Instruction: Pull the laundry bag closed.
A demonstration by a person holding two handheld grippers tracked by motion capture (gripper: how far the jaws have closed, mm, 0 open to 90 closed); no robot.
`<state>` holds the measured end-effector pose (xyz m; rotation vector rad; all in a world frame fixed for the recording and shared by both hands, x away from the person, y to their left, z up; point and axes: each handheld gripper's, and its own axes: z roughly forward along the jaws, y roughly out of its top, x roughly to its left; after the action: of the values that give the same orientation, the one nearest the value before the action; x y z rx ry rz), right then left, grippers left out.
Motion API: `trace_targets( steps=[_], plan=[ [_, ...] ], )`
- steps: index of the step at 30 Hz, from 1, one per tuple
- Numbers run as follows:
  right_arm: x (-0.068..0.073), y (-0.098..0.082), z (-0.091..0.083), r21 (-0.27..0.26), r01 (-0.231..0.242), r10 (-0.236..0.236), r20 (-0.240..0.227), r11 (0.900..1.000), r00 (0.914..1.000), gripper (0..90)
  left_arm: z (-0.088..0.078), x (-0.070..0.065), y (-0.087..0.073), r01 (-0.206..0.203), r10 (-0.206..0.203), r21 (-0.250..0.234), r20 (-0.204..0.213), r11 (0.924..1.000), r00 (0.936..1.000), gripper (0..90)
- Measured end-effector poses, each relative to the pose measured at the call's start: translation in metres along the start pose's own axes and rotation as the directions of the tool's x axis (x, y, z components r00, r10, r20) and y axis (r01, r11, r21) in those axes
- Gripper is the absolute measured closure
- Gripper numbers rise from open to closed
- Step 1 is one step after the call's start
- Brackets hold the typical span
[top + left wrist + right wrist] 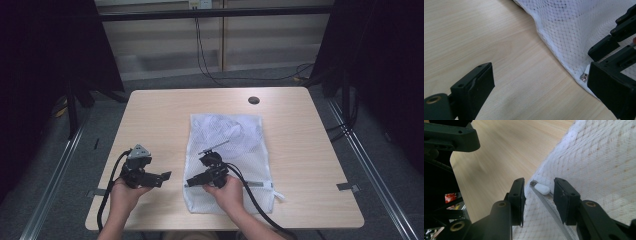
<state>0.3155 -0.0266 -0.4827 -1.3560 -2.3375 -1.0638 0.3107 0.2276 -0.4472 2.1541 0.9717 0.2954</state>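
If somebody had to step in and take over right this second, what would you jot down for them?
Right gripper: jaws astride the white zipper pull, not yet pinching it.
Left gripper: open, empty, over bare table beside the bag.
White mesh laundry bag lies flat mid-table; the pull sits at the zipper's end by the bag's left edge.
Done: lined up on the pull.
Left: probably pinch it and slide it along, left gripper steadying the bag.

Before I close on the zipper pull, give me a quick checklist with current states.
1. Zipper pull between the right gripper jaws: ok.
2. Pads pressing on the pull: not ok, a gap shows on both sides.
3. Mesh bag lying flat on the table: ok.
4. Left gripper open and off the bag, over bare wood: ok.
5. Left gripper holding the bag steady: not ok.
6. Zipper fully shut: cannot tell.
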Motion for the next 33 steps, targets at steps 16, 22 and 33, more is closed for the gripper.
trace_targets(
  steps=[16, 22, 33],
  plan=[
    [0.0, 0.002, 0.01, 0.02, -0.011, 0.011, -0.021, 1.0, 0.9997, 64.5, 0.001, 0.0, 0.0, -0.004, 0.004, 0.006, 0.003, 1.0, 1.0, 7.0],
    [0.002, 0.002, 0.014, 0.026, 0.001, -0.001, -0.014, 1.0, 0.9999, 68.8, 0.001, 0.001, 0.0, -0.005, 0.005, 0.007, 0.004, 1.0, 1.0, 7.1],
    [0.006, 0.005, 0.011, 0.021, 0.01, -0.009, -0.021, 1.0, 0.9997, 74.5, 0.001, 0.0, 0.0, -0.002, 0.002, 0.005, 0.006, 1.0, 1.0, 7.1]
  ],
)
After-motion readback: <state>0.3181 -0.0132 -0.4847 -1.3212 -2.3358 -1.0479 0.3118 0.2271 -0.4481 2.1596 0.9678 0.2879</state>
